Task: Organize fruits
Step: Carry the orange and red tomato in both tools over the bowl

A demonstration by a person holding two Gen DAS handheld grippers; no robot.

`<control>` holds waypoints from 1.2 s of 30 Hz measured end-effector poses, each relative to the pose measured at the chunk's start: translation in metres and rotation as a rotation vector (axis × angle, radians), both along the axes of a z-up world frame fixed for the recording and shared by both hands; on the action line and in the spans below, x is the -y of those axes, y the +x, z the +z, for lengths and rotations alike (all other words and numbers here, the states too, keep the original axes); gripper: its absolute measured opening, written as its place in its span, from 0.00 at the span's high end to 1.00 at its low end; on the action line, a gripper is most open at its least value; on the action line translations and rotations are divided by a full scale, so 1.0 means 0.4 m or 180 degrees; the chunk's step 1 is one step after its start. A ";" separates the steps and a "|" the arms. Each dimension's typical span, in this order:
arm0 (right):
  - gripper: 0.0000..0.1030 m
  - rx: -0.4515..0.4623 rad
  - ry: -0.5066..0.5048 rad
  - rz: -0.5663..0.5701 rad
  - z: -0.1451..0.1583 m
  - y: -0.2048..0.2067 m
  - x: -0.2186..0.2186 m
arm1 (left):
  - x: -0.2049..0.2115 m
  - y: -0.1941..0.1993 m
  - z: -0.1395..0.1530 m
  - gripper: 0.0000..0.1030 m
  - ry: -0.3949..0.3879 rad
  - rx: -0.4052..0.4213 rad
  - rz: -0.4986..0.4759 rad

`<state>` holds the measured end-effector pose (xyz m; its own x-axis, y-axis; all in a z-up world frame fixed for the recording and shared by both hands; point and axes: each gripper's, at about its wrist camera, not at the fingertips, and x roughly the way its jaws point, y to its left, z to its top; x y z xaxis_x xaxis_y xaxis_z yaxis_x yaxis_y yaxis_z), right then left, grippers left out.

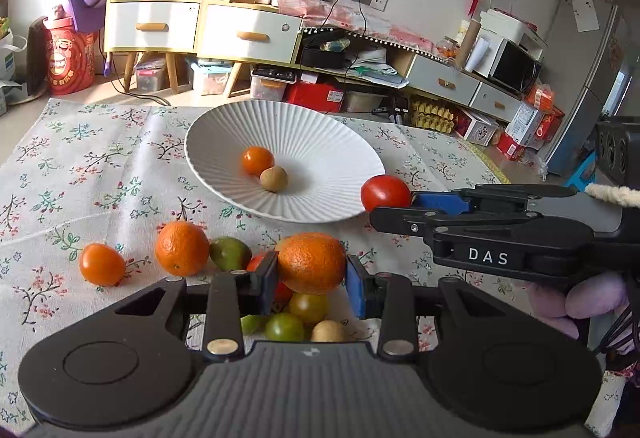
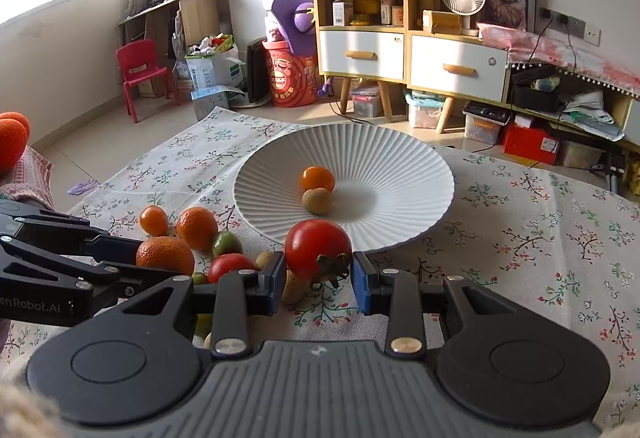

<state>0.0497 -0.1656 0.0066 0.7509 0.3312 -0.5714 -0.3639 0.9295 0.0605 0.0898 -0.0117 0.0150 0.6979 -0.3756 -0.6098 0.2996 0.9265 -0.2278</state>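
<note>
Both grippers loaded w/ fruit, heading for the plate.

Left gripper (image 1: 311,280) is clamped on an orange (image 1: 311,268), blue pads pressing its sides, held clear above the loose pile at the near edge of the table (image 1: 100,166) so nothing else gets dragged along. Right gripper (image 2: 319,278) is clamped on a red tomato (image 2: 318,248), stem facing the camera, pads on its flanks; in the left view it hangs just beside the near-right rim of the white ribbed plate (image 1: 320,142). Plate sits toward the far edge, already holding a small orange fruit (image 1: 258,160) touching a brown round one (image 1: 273,179) near its centre. Probably next: tomato goes in first, being closest. Still on the cloth: several orange, green and red pcs.
</note>
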 end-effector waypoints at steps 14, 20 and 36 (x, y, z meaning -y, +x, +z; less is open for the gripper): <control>0.69 -0.0138 0.0078 0.0116 0.013 0.218 0.069 | 0.112 0.187 -0.056 0.76 0.0180 0.0118 -0.0172; 0.69 -0.0262 0.0036 0.0242 -0.004 0.263 0.067 | 0.126 0.203 -0.089 0.76 0.0268 0.0106 -0.0179; 0.69 -0.0443 -0.0136 0.0355 -0.034 0.307 0.034 | 0.096 0.230 -0.095 0.76 0.0165 0.0063 -0.0075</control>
